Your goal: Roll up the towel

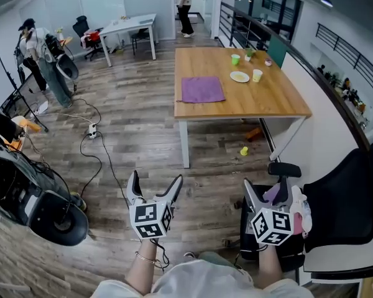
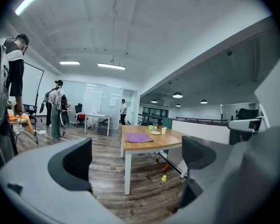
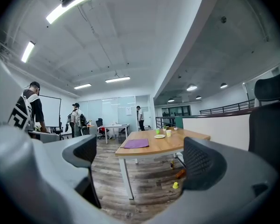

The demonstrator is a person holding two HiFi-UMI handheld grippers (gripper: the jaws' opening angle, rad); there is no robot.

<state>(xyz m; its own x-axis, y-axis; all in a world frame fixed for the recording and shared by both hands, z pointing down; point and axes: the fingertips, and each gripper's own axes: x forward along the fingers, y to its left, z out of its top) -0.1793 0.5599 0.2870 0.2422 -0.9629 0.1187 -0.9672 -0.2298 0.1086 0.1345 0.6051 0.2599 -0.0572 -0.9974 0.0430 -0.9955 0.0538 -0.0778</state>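
Note:
A purple towel (image 1: 202, 89) lies flat and unrolled on the near left part of a wooden table (image 1: 261, 101) across the room. Both grippers are held well short of the table, over the wood floor. My left gripper (image 1: 155, 177) stands open with nothing between its jaws. My right gripper (image 1: 266, 188) is open and empty too. In the left gripper view the towel (image 2: 139, 137) shows far off between the jaws of the left gripper (image 2: 137, 158). The right gripper view shows the same towel (image 3: 136, 143) beyond the right gripper (image 3: 140, 161).
On the table stand a green cup (image 1: 235, 59), a plate (image 1: 239, 76) and a pale cup (image 1: 257, 75). A yellow object (image 1: 244, 151) lies on the floor under it. A black office chair (image 1: 342, 210) is at my right, cables (image 1: 93, 129) and dark equipment (image 1: 31, 200) at my left. People (image 1: 40, 54) stand far left.

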